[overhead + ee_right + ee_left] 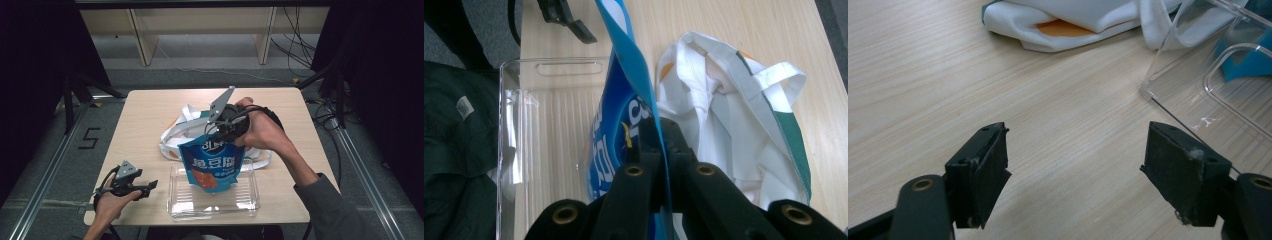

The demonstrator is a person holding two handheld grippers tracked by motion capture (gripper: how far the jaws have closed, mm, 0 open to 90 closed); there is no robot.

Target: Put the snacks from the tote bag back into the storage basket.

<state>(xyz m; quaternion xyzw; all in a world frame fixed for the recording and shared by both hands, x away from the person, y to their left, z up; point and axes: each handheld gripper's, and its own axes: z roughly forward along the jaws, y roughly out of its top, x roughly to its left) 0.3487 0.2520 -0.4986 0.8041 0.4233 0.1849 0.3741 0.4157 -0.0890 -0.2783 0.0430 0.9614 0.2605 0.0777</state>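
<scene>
Dark surroundings frame a pale wood-grain bench standing on grey floor, with cables trailing at the far right. Near the bench's front edge lies a clear plastic tray with a slot handle at each end. Suspended upright over the tray is a blue snack pouch printed with white characters and an orange picture; its lower end hangs inside the tray's outline. The right claw, held in the person's right hand, is clenched on the pouch's top edge; in the right gripper view the 2 black jaws meet on the blue film. Behind the pouch and tray, a crumpled white tote bag with green trim and an orange patch rests on the bench, its handles spread loosely. The left claw, held in the left hand, hovers low beside the tray's left end, pointing toward it. Its jaws stand wide apart, released, with bare bench between them and the tray's corner just beyond the right-side jaw.
</scene>
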